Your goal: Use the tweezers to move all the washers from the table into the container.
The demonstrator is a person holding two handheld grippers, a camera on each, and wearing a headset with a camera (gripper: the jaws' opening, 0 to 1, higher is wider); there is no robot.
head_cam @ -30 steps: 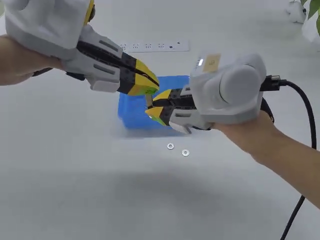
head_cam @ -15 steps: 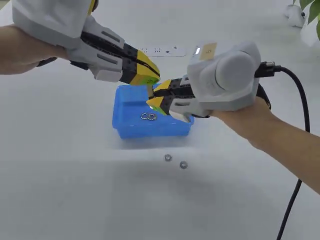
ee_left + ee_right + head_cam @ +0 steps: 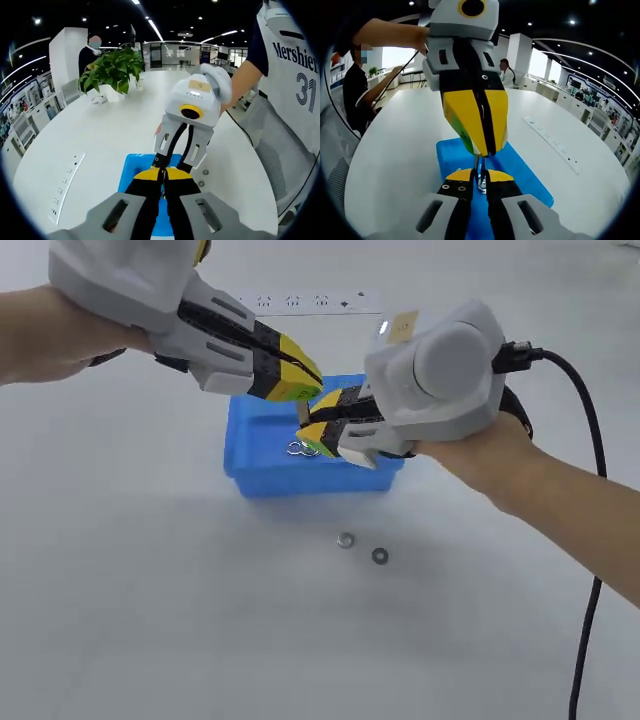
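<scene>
Fingers of the left gripper are pressed together, with only a thin dark seam between their yellow tips. In the right gripper view a slim metal pair of tweezers comes out from under those tips, so they appear to clamp its upper end. Fingers of the right gripper are closed on the lower part of the tweezers, one yellow tip on each side of the metal.

The two grippers meet nose to nose above the blue container, the left one slanting down from the upper left and the right one reaching in from the right. The points of the tweezers are hidden behind the fingers in the head view, so I cannot tell whether they carry anything.

The container stands on the white bench. Inside it, just below the right gripper's tips, lies a cluster of washers, too small to count. On the bench in front of the container lie the left washer and the right washer, near each other but apart.

The left hand and the right hand grasp the white housings. A black cable trails from the back of the right gripper. A power strip lies beyond the container.
</scene>
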